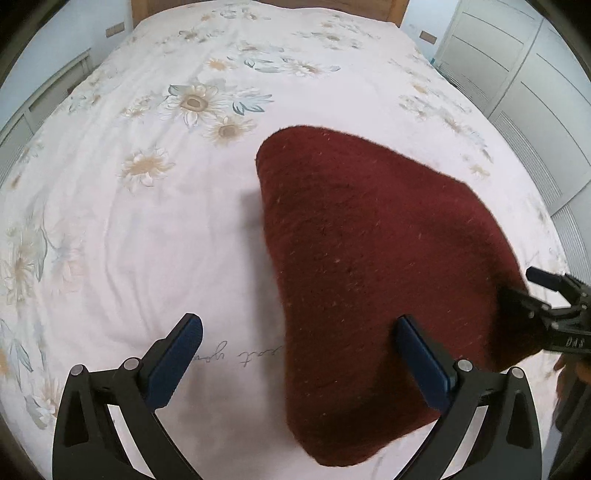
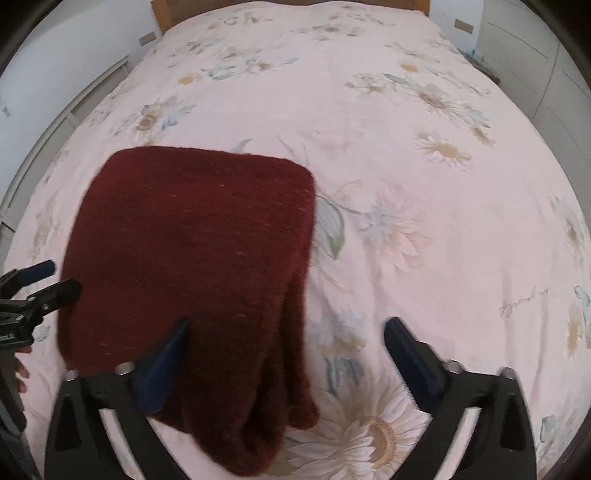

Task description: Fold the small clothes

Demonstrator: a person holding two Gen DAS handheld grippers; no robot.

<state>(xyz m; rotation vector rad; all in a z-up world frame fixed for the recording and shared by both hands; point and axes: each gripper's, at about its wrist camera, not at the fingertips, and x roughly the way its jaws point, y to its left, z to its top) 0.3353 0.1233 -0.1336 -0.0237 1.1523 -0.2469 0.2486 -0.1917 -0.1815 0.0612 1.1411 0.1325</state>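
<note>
A dark red knitted garment (image 1: 376, 266) lies folded on the flowered bed sheet (image 1: 147, 229); it also shows in the right wrist view (image 2: 199, 251). My left gripper (image 1: 299, 332) is open, its right finger over the garment's near part and its left finger over bare sheet. My right gripper (image 2: 286, 334) is open, its left finger over the garment's near edge and its right finger over the sheet. Each gripper appears at the edge of the other's view: the right one (image 1: 546, 295) at the garment's right side, the left one (image 2: 44, 284) at its left side.
The bed fills both views, with a wooden headboard (image 1: 266, 5) at the far end. White wardrobe doors (image 1: 535, 92) stand to the right of the bed. A low white unit (image 1: 44, 99) runs along the left side.
</note>
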